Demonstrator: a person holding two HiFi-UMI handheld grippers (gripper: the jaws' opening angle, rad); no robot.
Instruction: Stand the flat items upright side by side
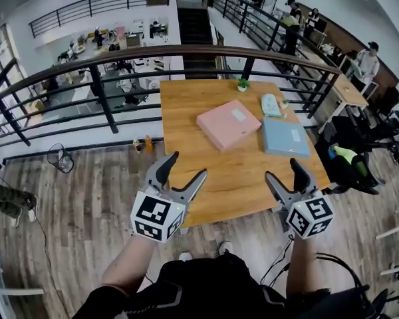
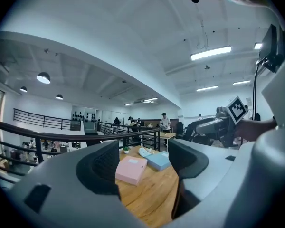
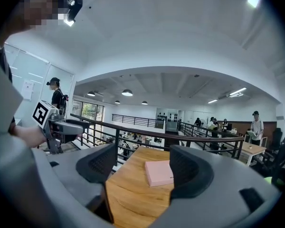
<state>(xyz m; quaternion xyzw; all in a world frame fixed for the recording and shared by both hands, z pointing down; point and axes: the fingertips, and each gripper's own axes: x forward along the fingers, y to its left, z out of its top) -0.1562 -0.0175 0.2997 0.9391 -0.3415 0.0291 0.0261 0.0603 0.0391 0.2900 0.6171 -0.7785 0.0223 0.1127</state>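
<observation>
Fingers on the left gripper and right gripper stand spread and empty, well short of the pink box, probably readying a reach. It lies flat on the bench, with the blue box just beside it.

The head view looks steeply down from above the left gripper and right gripper onto the square wooden table ahead of them. Each gripper view looks low and forward between its own jaws, near the table's edge. All three share the flat pink rectangular box beyond the jaw tips.
</observation>
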